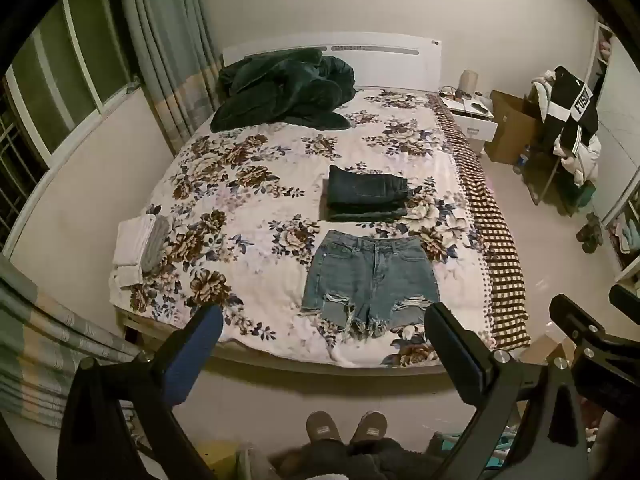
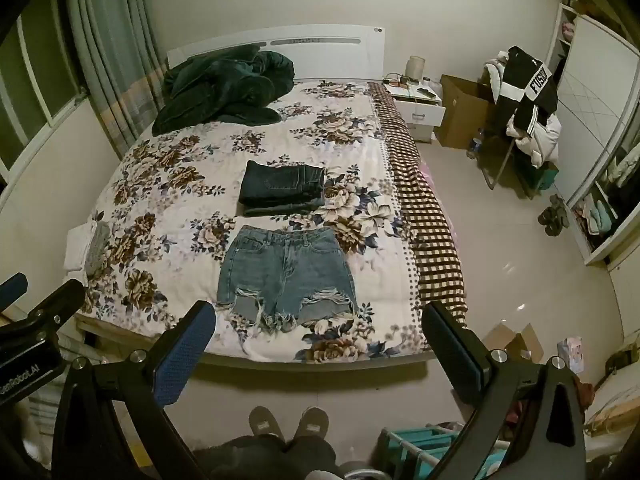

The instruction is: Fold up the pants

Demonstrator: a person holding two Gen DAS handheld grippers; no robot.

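Light blue frayed denim shorts [image 1: 370,278] lie flat and unfolded near the foot of the floral bed [image 1: 256,184], waistband toward the headboard; they also show in the right wrist view [image 2: 286,276]. Beyond them lies a folded stack of dark jeans [image 1: 366,198], also seen from the right wrist [image 2: 282,192]. My left gripper [image 1: 324,344] is open and empty, held above the floor short of the bed's foot edge. My right gripper [image 2: 320,344] is open and empty, level with the left. The right gripper shows at the left wrist view's right edge [image 1: 592,340].
A dark green blanket [image 1: 280,92] is heaped by the headboard. Folded white and grey towels [image 1: 140,246] lie at the bed's left edge. A nightstand [image 2: 416,104], cardboard box [image 2: 460,116] and clothes-laden chair [image 2: 524,108] stand right. My slippered feet [image 2: 288,420] stand on the floor.
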